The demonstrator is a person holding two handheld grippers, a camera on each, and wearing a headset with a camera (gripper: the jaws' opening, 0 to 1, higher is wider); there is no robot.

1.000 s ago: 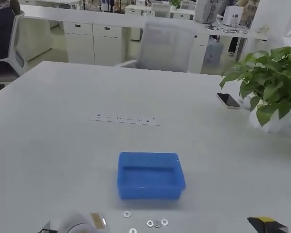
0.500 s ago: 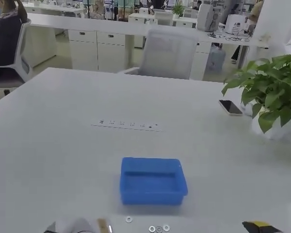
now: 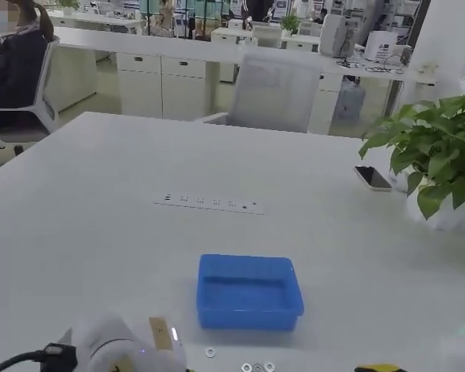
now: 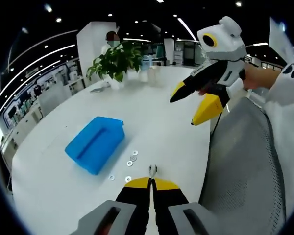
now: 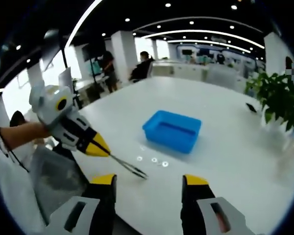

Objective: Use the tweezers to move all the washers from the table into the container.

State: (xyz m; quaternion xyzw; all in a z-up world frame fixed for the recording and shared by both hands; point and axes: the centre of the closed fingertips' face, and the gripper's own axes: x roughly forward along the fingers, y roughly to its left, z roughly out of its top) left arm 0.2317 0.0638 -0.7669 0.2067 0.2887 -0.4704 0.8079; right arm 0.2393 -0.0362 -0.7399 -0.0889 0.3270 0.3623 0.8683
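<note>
A blue container (image 3: pixel 249 293) stands on the white table (image 3: pixel 101 232), also seen as the container (image 4: pixel 95 143) and the container (image 5: pixel 172 129). Several small washers (image 3: pixel 210 353) lie just in front of it; the washers (image 4: pixel 131 160) and washers (image 5: pixel 154 160) are loose on the table. My left gripper (image 4: pixel 151 182) is shut on thin metal tweezers (image 4: pixel 152 170), held above the table's near edge short of the washers. From the right gripper view, the left gripper (image 5: pixel 104 149) holds the tweezers (image 5: pixel 128 167) out. My right gripper (image 5: pixel 149 181) is open and holds nothing; the right gripper (image 4: pixel 182 111) hovers to the right.
A potted plant (image 3: pixel 438 151) and a phone (image 3: pixel 372 178) are at the table's far right. A socket strip (image 3: pixel 209 204) is set in the table's middle. A grey chair (image 3: pixel 275 89) stands behind the table, another chair (image 4: pixel 245 161) at the near edge. A person (image 3: pixel 12 62) sits far left.
The head view has shifted, so the container sits lower right in the picture. More of the left gripper shows at bottom left. The right gripper's yellow tip has slid left and lower.
</note>
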